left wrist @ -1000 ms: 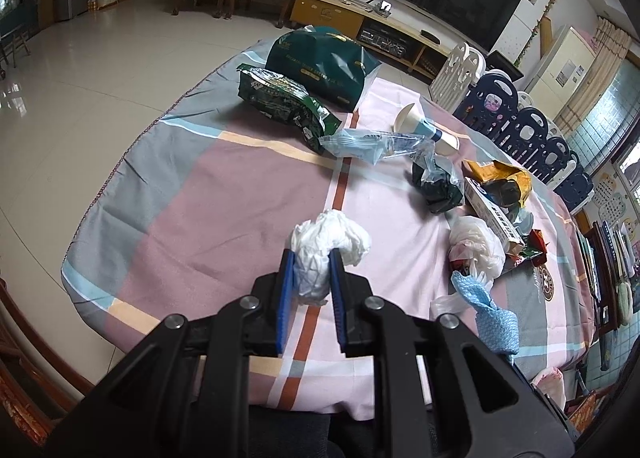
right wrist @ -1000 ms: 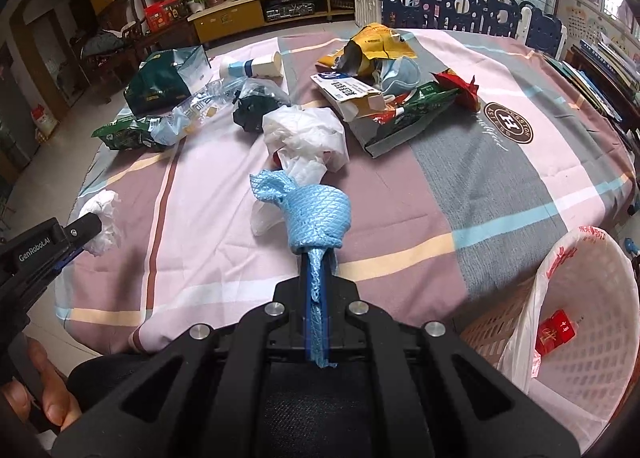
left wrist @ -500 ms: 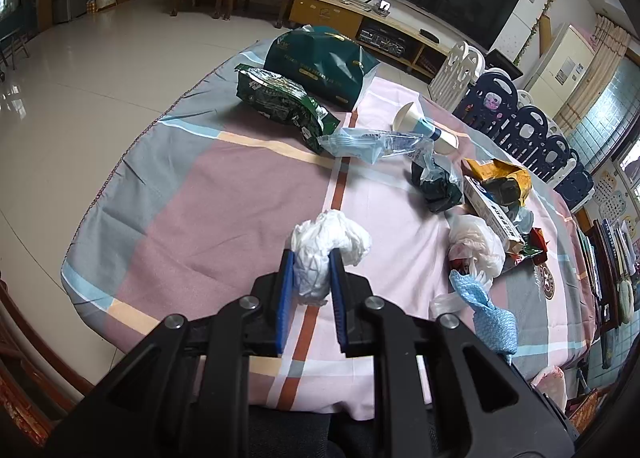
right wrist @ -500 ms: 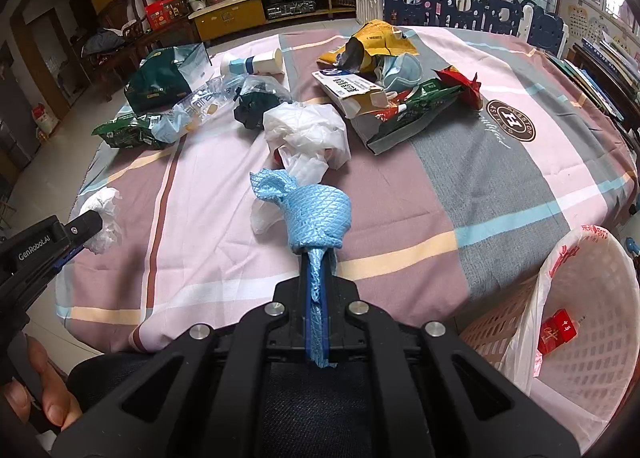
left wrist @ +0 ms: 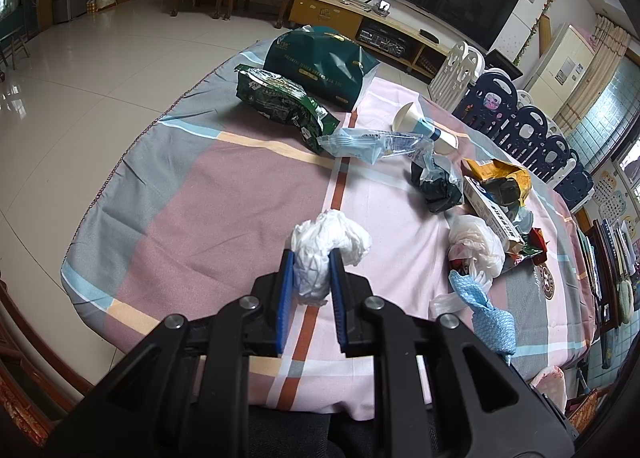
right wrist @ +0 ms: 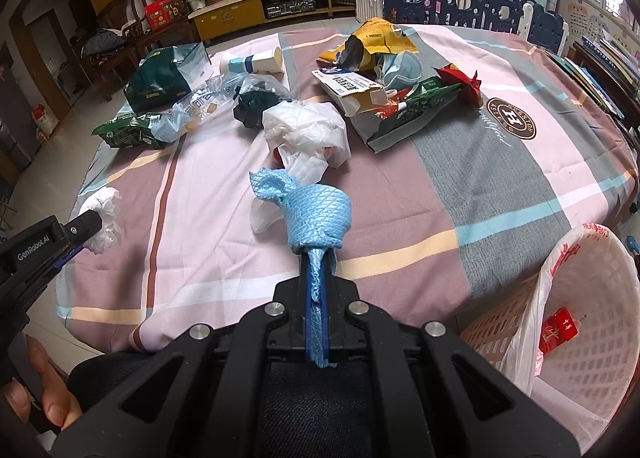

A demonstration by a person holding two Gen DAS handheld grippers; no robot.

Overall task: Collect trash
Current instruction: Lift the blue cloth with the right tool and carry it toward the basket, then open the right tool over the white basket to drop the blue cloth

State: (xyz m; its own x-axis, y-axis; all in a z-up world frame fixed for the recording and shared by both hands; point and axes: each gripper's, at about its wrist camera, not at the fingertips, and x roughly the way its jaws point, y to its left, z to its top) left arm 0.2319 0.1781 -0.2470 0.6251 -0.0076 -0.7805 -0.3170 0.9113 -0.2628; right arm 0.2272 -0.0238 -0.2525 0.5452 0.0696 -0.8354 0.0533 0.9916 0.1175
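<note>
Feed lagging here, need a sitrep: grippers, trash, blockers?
Left gripper shut on white crumpled wad. Right gripper shut on blue cloth. Lined basket beside table, path looks clear. More trash on tablecloth.

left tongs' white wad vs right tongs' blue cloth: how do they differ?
Colour and material: the white wad looks like crumpled tissue or thin plastic; the blue cloth is a woven, textured rag.
Shape: the white wad is a loose, puffy ball; the blue cloth is wound into a tight roll with a tail.
Grip: the left tongs clamp the wad's bulk; the right tongs pinch only the cloth's thin tail.
Shared: both are held near the table's front edge.
</note>
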